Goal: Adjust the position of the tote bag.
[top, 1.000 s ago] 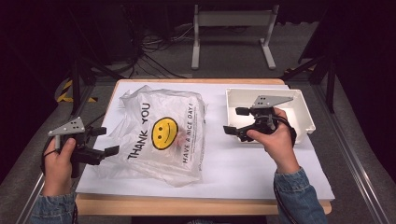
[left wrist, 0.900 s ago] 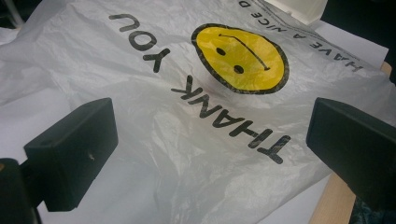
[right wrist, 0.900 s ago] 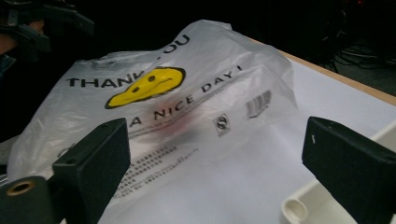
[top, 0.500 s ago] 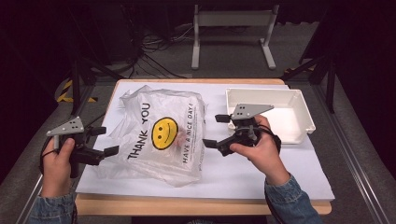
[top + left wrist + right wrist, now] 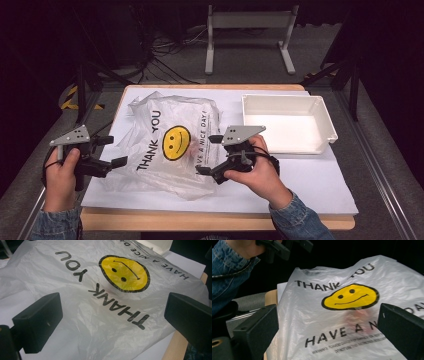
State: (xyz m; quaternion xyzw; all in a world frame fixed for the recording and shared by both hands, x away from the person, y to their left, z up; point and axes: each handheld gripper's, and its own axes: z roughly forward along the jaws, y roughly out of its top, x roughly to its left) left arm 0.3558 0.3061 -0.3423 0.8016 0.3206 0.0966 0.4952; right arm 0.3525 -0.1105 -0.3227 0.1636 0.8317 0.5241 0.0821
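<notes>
**Both grippers poised at the smiley bag, nothing gripped yet**

The right gripper (image 5: 209, 155) stands with its jaws spread wide and has just been opening them; nothing lies between them, and the plastic bag (image 5: 170, 142) sits just ahead of its tips, at the "HAVE A NICE DAY" edge. Behind this gripper, well apart, rests the white tray (image 5: 320, 107), bare inside as far as can be seen. The left gripper (image 5: 111, 151) is likewise wide open and holds nothing, its jaws facing the bag's opposite edge beside the "THANK YOU" lettering (image 5: 110, 302).

The bag lies flat and crumpled on the white sheet (image 5: 320, 185) between the two grippers. By my reading the work is at its start: both grippers are lined up on the bag, but a grasp remains to be made.

A pinkish shape (image 5: 359, 316) shows faintly through the plastic below the smiley face; what it is cannot be made out. The bag's handles and mouth are hard to tell among the folds.
</notes>
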